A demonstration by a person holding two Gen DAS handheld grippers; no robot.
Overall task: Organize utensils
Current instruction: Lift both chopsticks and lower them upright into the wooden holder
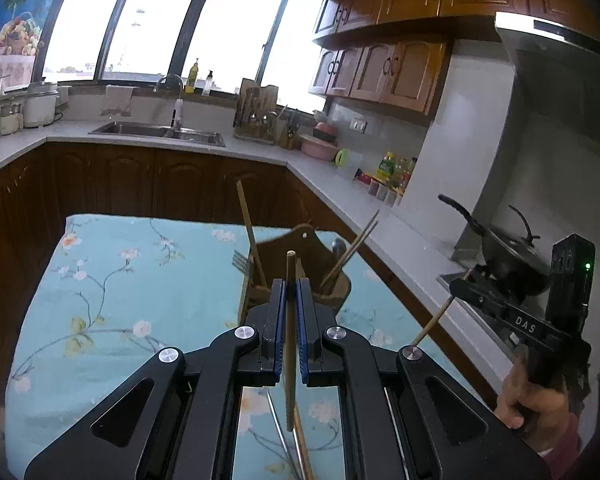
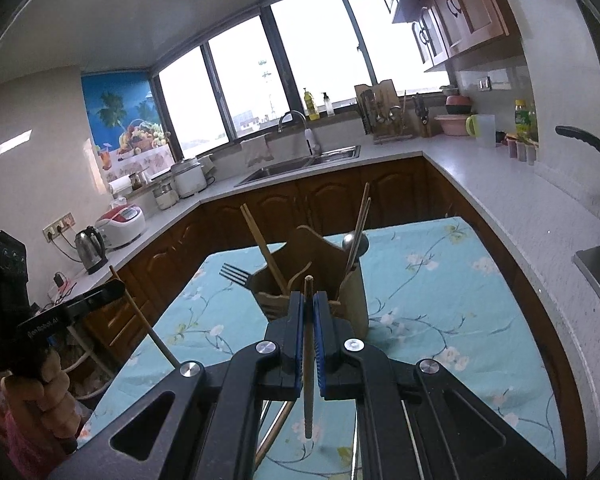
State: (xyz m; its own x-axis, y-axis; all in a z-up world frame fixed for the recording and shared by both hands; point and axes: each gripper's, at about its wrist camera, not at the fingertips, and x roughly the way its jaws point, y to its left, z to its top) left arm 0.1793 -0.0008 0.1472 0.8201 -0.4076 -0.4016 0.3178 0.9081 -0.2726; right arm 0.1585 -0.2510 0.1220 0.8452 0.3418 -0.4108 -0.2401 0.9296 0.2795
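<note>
The left gripper (image 1: 291, 280), black with blue pads, has its jaws closed and tips slightly downward. Off to its right, the right gripper (image 2: 308, 300) matches it, jaws pressed together, each gripped from below by a bare hand (image 1: 532, 396).

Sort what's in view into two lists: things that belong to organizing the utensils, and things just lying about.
Job:
- left hand-held gripper, shut on a chopstick
- right hand-held gripper, shut on a chopstick
- holder on the tablecloth
- fork, spoon, chopsticks in the holder

Lying about:
- kettle
- rice cooker
- sink
- wok
</note>
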